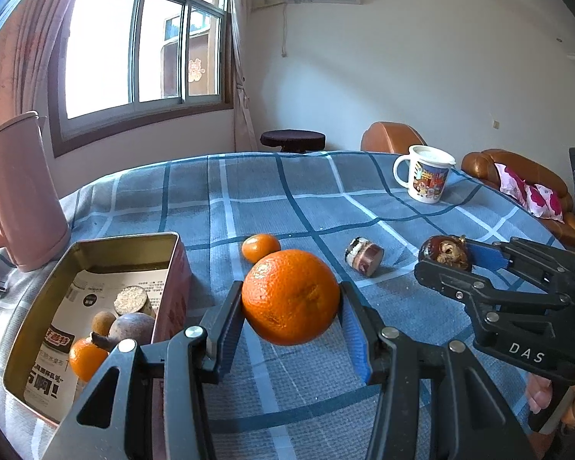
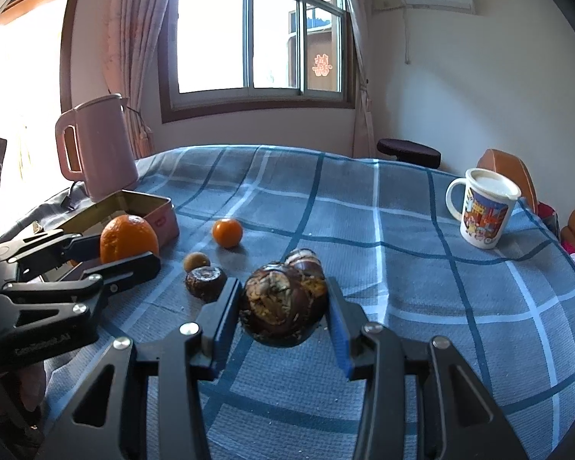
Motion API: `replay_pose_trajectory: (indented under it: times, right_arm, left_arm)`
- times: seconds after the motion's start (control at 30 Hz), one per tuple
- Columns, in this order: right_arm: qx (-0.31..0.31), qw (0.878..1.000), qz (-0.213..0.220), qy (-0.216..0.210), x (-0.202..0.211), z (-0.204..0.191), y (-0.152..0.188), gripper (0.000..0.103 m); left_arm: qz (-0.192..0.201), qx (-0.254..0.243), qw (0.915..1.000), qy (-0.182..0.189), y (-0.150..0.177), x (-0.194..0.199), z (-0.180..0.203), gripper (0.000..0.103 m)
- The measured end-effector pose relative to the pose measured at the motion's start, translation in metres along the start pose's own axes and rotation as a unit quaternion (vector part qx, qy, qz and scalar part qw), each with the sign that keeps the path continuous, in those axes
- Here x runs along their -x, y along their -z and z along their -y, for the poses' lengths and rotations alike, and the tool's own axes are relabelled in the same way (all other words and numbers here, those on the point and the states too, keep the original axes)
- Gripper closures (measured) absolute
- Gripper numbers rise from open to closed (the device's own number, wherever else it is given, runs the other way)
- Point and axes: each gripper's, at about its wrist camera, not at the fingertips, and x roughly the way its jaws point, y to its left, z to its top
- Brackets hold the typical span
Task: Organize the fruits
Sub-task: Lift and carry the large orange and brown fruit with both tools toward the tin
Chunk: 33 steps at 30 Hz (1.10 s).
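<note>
Item 1. Left gripper [image 1: 291, 312]: your jaws pinch the large orange [image 1: 290, 296], one pad on each flank. It appears lifted off the blue checked tablecloth [image 1: 249, 199], just right of the open tin [image 1: 96, 247].

Item 2. Right gripper [image 2: 283, 312]: your jaws pinch the dark mangosteen [image 2: 281, 308], its split, browned face turned toward the camera. From the wrist view you cannot tell whether it rests on the cloth or hangs just above it.

Item 3. Open tin, left side of the table beside the pink kettle [image 1: 19, 188]: paper-lined, already holding a small orange [image 1: 86, 358], a brown round fruit [image 1: 132, 327], a smaller tan one and a cut-faced piece.

Item 4. Loose on the cloth: a small mandarin [image 2: 227, 232], a tan longan-like fruit [image 2: 196, 261], a dark half fruit [image 2: 205, 283], and another dark piece [image 2: 303, 258] just behind the mangosteen.

Item 5. Bystander: a cartoon mug [image 2: 483, 209], far right, well apart from the fruit.

Step in hand, by judgement: both fruits gripped, carry to the tin pending. Next move calls for you to bring the large orange over the tin's rim first, lower it onto free lining clear of the fruit inside, then release; hold the mangosteen back so the two grippers do not crowd the opening.
</note>
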Motion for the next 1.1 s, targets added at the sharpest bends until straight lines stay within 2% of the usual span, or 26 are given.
replay_pose_trajectory:
  times: [1.1]
  right_arm:
    - [0.010, 0.999, 0.054, -0.006, 0.020, -0.005, 0.001, 0.058]
  left_arm:
    - [0.043, 0.000, 0.9989, -0.019, 0.001, 0.016, 0.000, 0.053]
